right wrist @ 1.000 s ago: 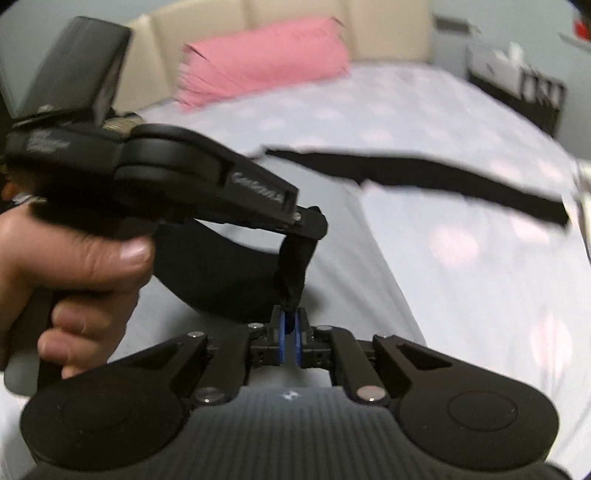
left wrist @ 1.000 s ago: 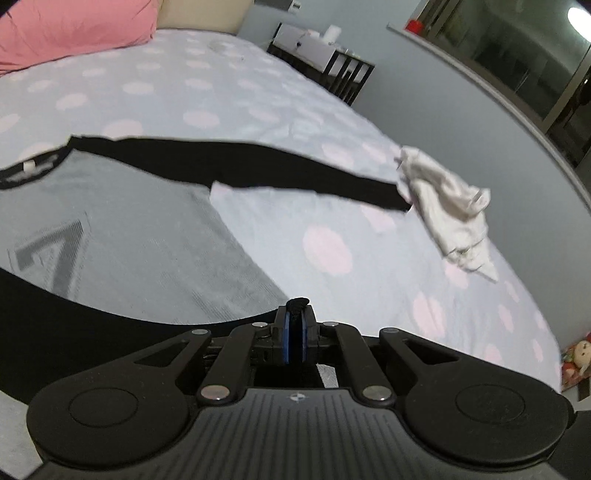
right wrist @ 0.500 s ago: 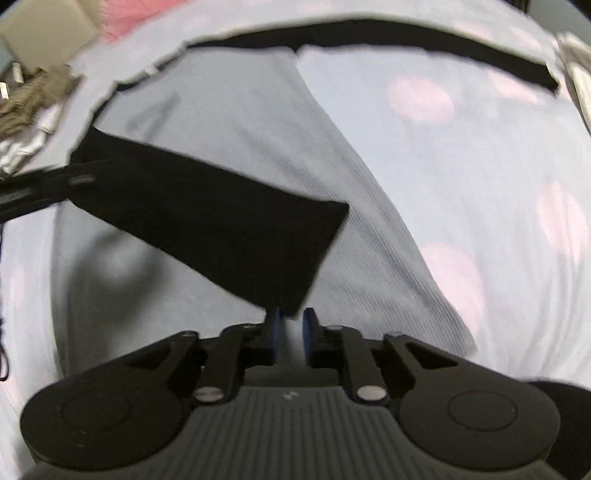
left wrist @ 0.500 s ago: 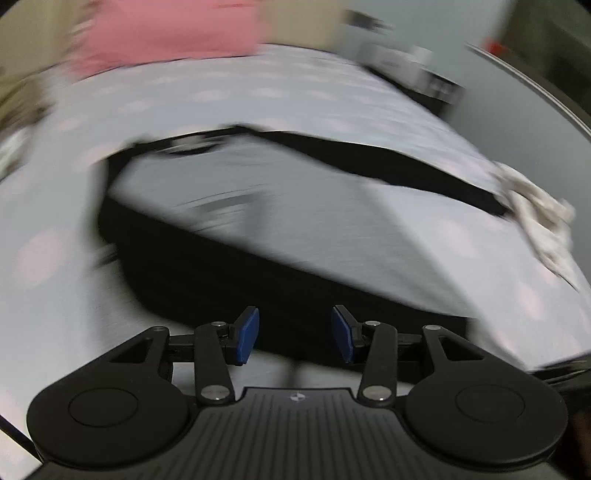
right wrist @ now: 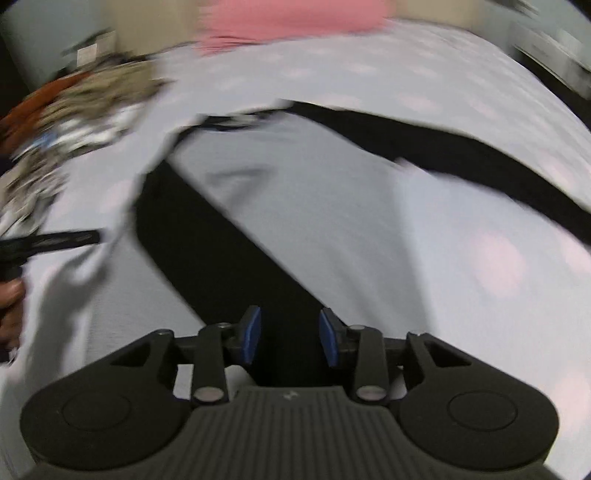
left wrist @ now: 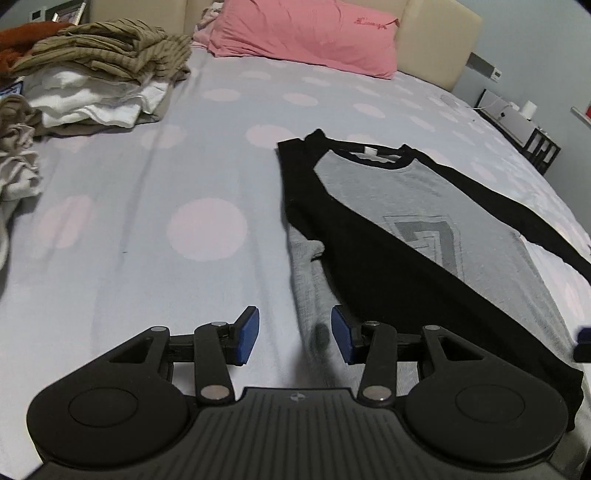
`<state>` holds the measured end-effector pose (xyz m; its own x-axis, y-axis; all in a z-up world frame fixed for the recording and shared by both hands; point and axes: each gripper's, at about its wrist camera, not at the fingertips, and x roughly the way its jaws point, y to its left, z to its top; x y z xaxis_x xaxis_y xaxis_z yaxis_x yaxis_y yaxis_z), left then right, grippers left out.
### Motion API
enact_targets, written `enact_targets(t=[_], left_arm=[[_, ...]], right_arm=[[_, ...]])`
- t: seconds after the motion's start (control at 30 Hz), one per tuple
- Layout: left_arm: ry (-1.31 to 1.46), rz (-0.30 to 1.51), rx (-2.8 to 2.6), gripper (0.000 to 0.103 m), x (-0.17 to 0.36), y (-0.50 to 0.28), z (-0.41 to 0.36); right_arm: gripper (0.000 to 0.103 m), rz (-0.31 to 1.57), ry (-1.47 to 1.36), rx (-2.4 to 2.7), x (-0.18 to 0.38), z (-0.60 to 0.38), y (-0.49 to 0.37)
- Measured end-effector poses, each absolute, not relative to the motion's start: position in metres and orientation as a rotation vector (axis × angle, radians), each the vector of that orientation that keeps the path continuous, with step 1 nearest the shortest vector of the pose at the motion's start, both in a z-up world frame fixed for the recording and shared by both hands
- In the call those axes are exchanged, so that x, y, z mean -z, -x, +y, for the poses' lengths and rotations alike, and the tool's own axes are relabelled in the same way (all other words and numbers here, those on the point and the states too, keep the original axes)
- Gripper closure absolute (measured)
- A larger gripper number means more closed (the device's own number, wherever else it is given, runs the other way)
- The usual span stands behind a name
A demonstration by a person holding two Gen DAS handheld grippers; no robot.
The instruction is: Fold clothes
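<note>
— How will our raglan shirt [left wrist: 413, 206] handle?

— Soft, light knit, we judge; it will sag and crease, not slip. It lies flat right of centre in the left wrist view, one black sleeve [left wrist: 388, 258] folded across the grey body. We'd pinch it at the hem corner or a shoulder seam, low against the bed.

— And our grippers?

— The left gripper [left wrist: 294, 336] stands apart and empty over the shirt's left edge. The right gripper [right wrist: 290, 330] is opening, the black sleeve below it, pads not pressing.

— The surroundings?

— A yielding polka-dot bedsheet [left wrist: 166, 240]; a clothes pile [left wrist: 96, 74] upper left, a pink pillow [left wrist: 306, 33] top centre.
</note>
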<state>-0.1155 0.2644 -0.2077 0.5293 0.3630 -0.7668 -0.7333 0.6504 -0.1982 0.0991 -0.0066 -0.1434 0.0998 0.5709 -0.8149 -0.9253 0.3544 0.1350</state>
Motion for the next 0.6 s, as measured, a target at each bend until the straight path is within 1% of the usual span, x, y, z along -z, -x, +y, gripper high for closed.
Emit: enact_targets(t=[0.1,0.2,0.37,0.4,0.47,0.6], left_arm=[[0.53,0.756,-0.67,0.062,0.214,0.109,0.267],[0.502,0.765,-0.667,0.062,0.219,0.102,0.272],[0.487,0.753,-0.643,0.063,0.223,0.099,0.29],[0.485,0.75,-0.633,0.07,0.223,0.099,0.294],[0.481,0.748,-0.613,0.077,0.226,0.098,0.301],[0.477,0.742,-0.57,0.08,0.228,0.097,0.309]], right_arm=[[0.063,0.846,0.591,-1.25,0.147,0.025,-0.089],[0.063,0.826,0.611,-1.314,0.154,0.063,-0.09],[0.063,0.837,0.508,-1.487,0.166,0.114,-0.1],[0.063,0.84,0.496,-1.491,0.171,0.126,-0.104],[0.063,0.855,0.47,-1.496,0.18,0.147,-0.111],[0.064,0.885,0.458,-1.496,0.194,0.185,-0.118]])
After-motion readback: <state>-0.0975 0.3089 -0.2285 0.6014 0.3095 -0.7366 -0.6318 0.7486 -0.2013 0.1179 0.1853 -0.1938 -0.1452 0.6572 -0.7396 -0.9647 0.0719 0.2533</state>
